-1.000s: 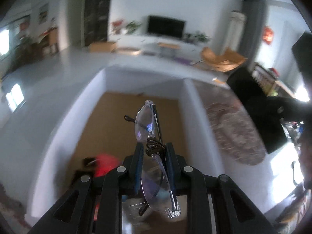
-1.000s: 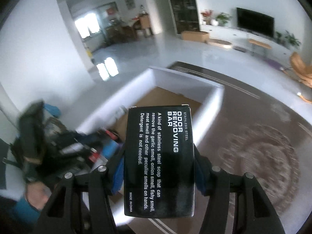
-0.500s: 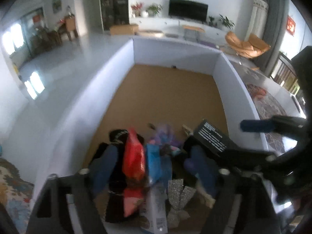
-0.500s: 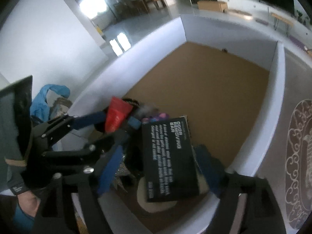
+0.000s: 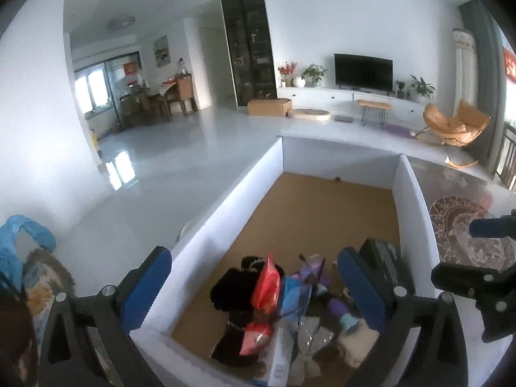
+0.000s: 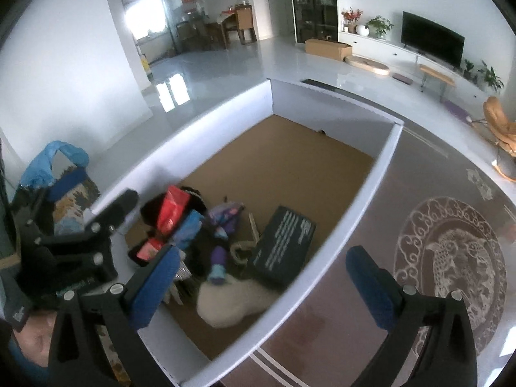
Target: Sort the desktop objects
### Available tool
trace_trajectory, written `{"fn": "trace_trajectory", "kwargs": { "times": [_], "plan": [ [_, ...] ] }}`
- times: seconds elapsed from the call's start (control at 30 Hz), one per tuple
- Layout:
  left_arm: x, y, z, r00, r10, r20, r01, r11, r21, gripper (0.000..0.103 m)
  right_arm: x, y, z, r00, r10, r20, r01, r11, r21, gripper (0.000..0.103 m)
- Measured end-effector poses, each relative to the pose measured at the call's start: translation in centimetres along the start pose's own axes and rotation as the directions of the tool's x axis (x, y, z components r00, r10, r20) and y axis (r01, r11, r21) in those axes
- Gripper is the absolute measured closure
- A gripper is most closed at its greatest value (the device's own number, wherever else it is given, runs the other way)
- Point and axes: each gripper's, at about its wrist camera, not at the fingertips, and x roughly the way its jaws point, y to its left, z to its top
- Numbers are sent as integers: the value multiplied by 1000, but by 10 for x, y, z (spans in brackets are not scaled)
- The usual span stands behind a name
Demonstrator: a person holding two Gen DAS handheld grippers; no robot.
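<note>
A white-walled box (image 5: 225, 200) with a brown floor holds a pile at its near end. My left gripper (image 5: 254, 277) hovers over that pile, its jaws opening wide, and its pads press on nothing. A red packet (image 5: 266, 287), a black pouch (image 5: 232, 287), a purple-blue item (image 5: 309, 274) and a silver bow (image 5: 309, 338) lie beneath it. My right gripper (image 6: 264, 274) is also opening, empty, above the box's right wall (image 6: 354, 213). The black carton with white print (image 6: 283, 245) leans in the pile beside a white fluffy thing (image 6: 232, 300).
The far half of the box floor (image 6: 290, 161) is bare. Right of the box lies a dark tabletop with a round ornament (image 6: 451, 258). A blue bag (image 5: 25, 235) and patterned cloth sit to the left. A person's hand (image 6: 35, 338) holds the left gripper's handle.
A second ago the left jaws pinched a pair of glasses and the right jaws held the black carton. Both have been let go into the box, and both jaws have spread wide.
</note>
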Motion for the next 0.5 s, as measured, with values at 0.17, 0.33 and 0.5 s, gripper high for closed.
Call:
{"fn": "trace_trajectory", "kwargs": {
  "times": [0.17, 0.33, 0.5],
  "plan": [
    [-4, -1, -7, 999, -37, -17, 37, 999, -34, 0, 0, -12, -11, 1000, 3, -8, -3, 1000, 28, 0],
    [-5, 2, -14, 996, 42, -73, -48, 996, -81, 0, 0, -16, -15, 1000, 9, -7, -9, 999, 31, 0],
    [-7, 3, -22, 995, 54, -80, -62, 993, -104, 0, 0, -14, -15, 1000, 19, -4, -19, 999, 26, 0]
  ]
}}
